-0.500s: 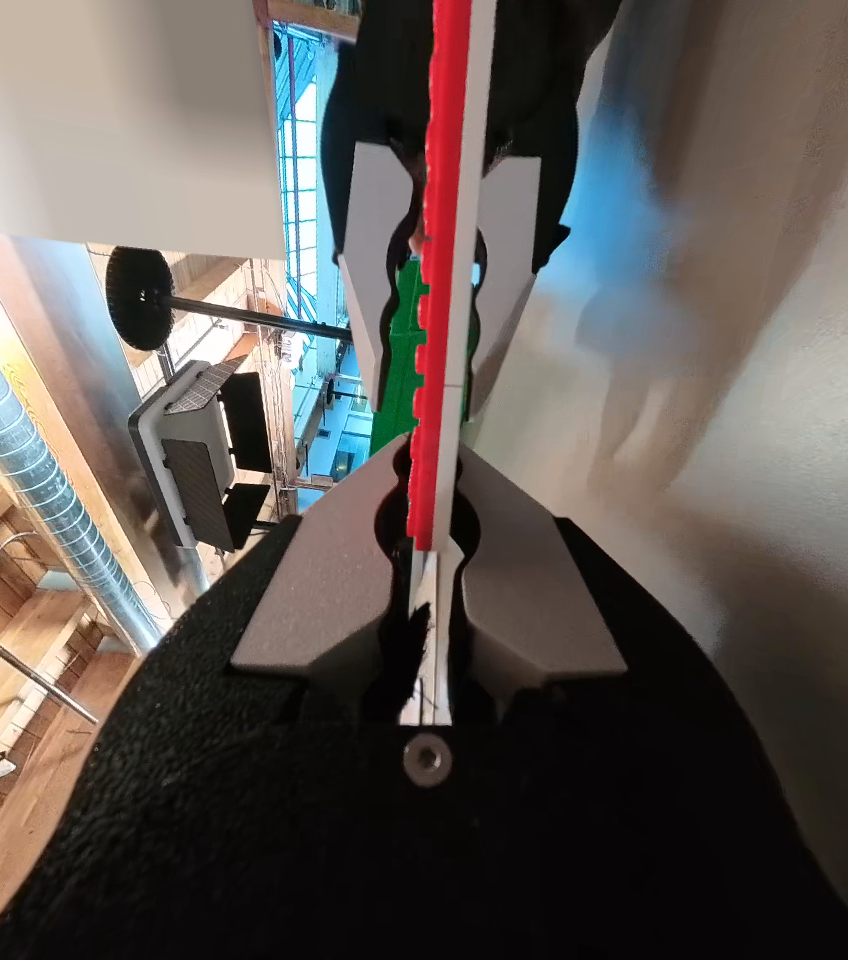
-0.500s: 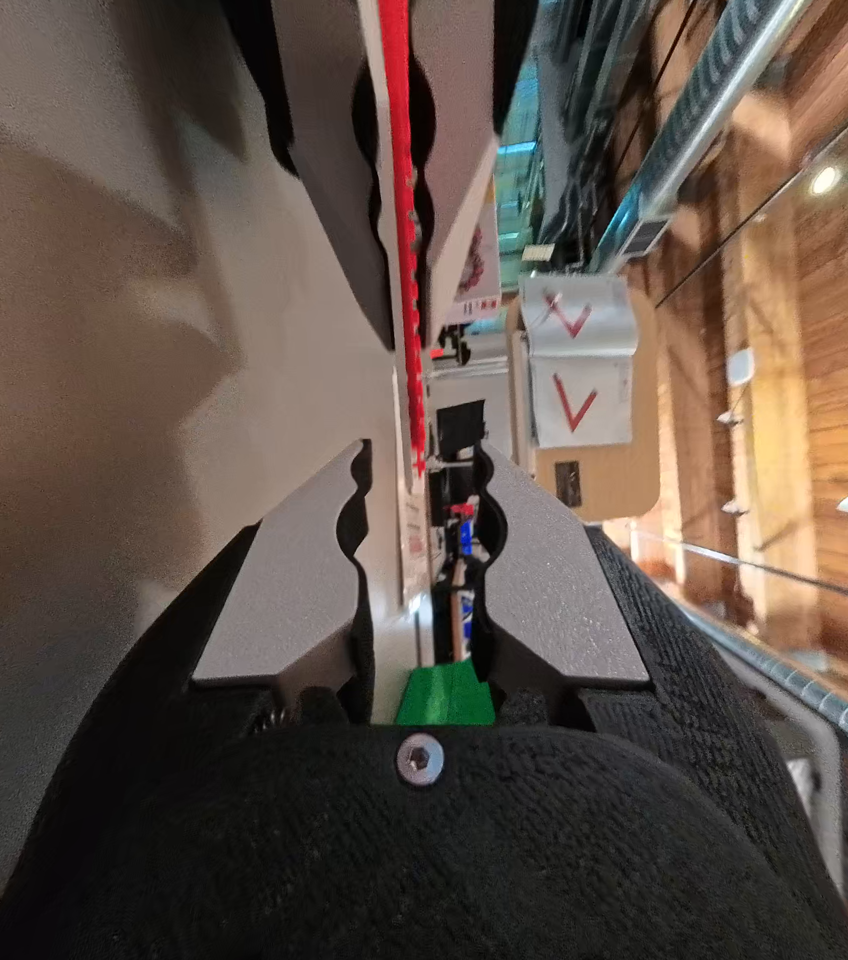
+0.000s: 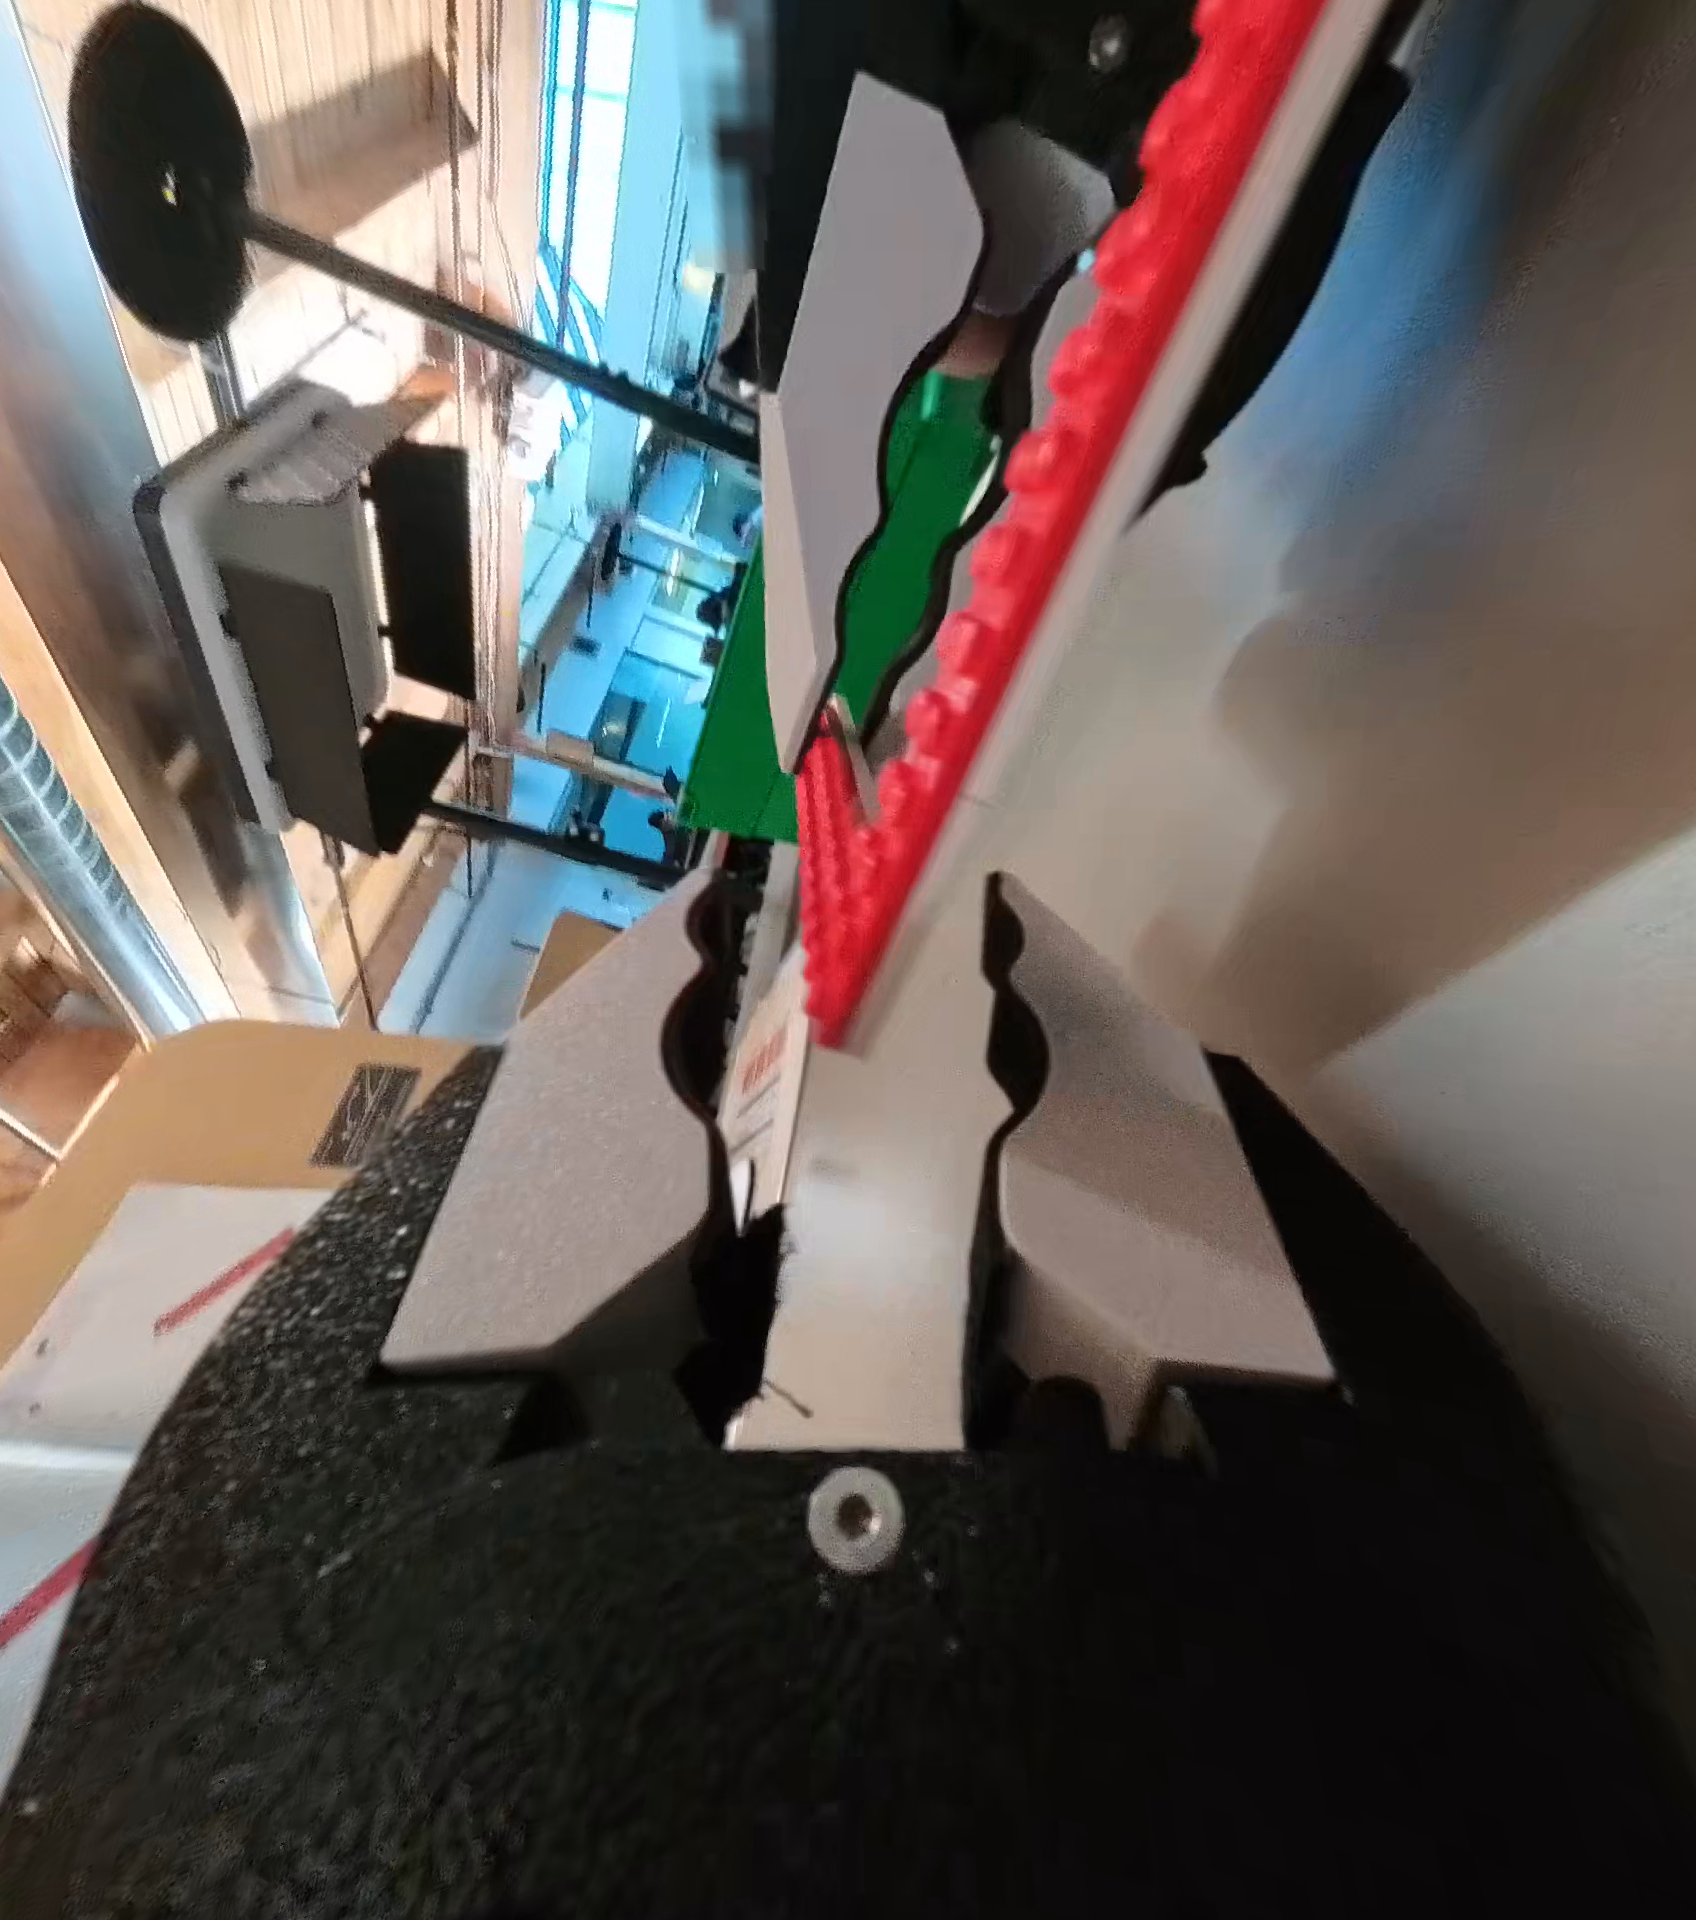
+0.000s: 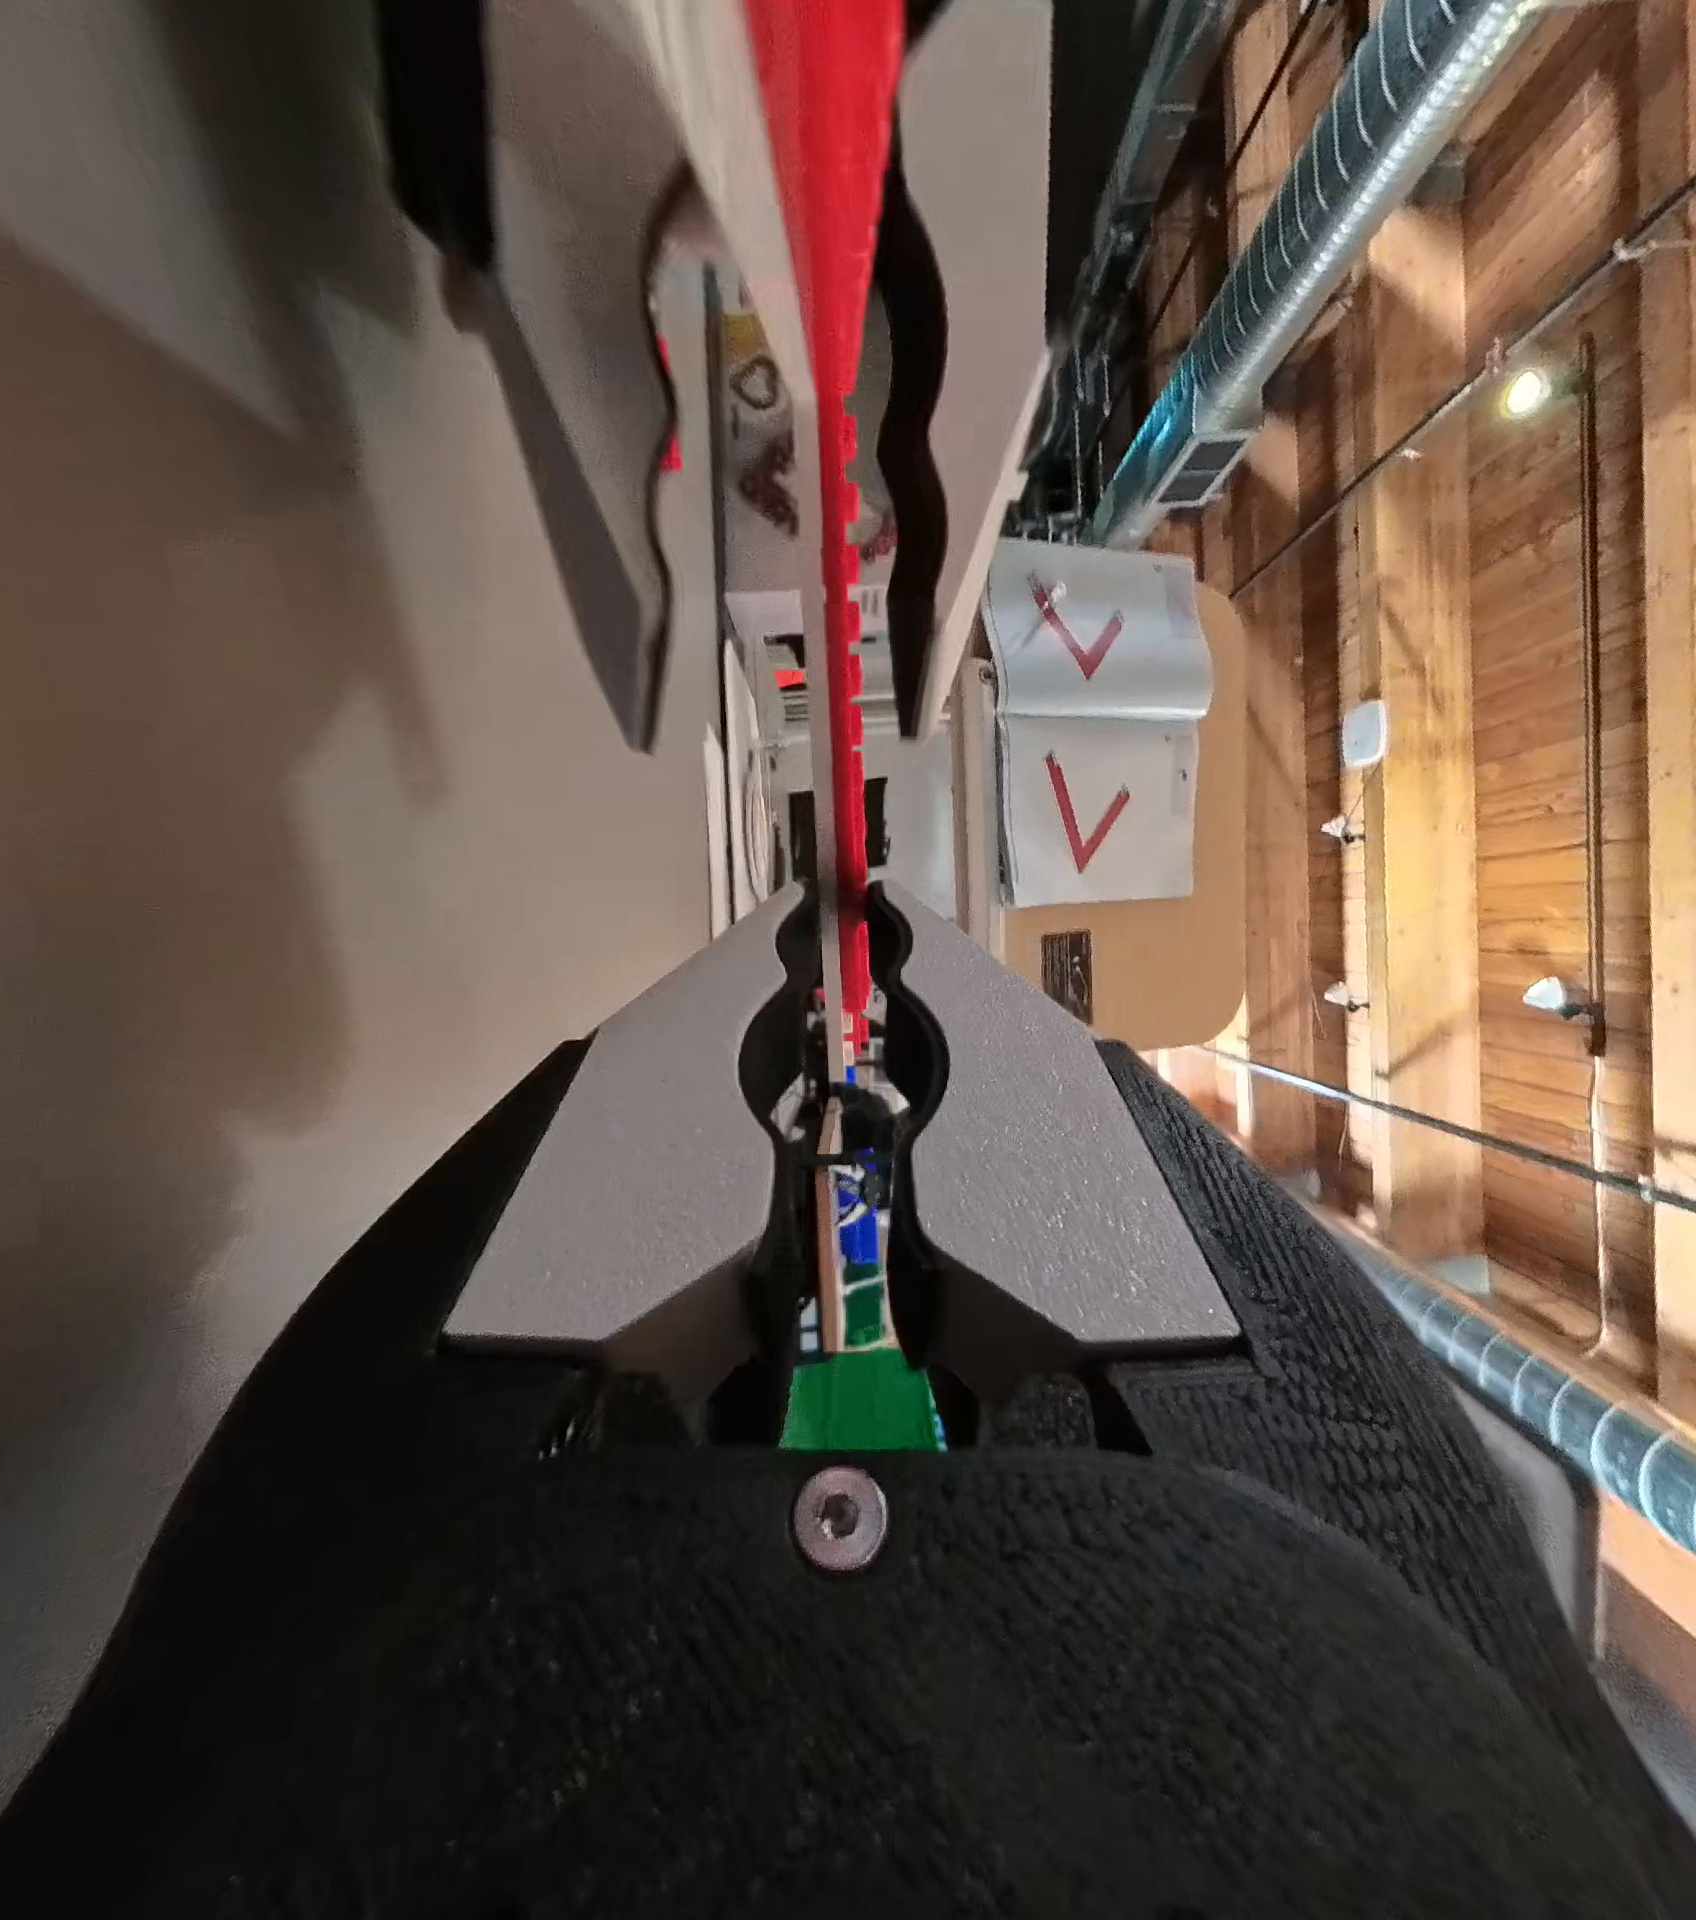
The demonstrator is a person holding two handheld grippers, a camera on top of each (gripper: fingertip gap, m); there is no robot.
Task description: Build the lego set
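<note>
- Left wrist view: the left gripper (image 3: 849, 935) has its jaws spread apart, and nothing is pinched between them. The near end of the red plate (image 3: 969, 665) sits in the gap just ahead of the fingertips, and I cannot tell whether it touches either finger.
- Farther along the plate, the right gripper (image 3: 885, 665) reaches in from the opposite end, with a green piece (image 3: 750, 748) on the studded side beside its finger.
- Right wrist view: the right gripper (image 4: 836, 914) is nearly closed, its jaws narrowed onto the thin edge of the red plate (image 4: 839, 520), which runs straight ahead, edge on. This looks like a grip on the plate, though actual contact is hard to confirm.
- A green piece (image 4: 859, 1403) shows deep between the fingers, near the gripper's base. Whether it is fixed to the plate cannot be told from here.
- The left gripper (image 4: 782, 717) stands open around the plate's far end.
- Progress, as a judgement: early. The plate's studs are mostly bare, with only the green piece seen against it. Most of the building is left.
- The plate is held off the table, which shows as a pale surface (image 3: 1446, 727) to one side.
</note>
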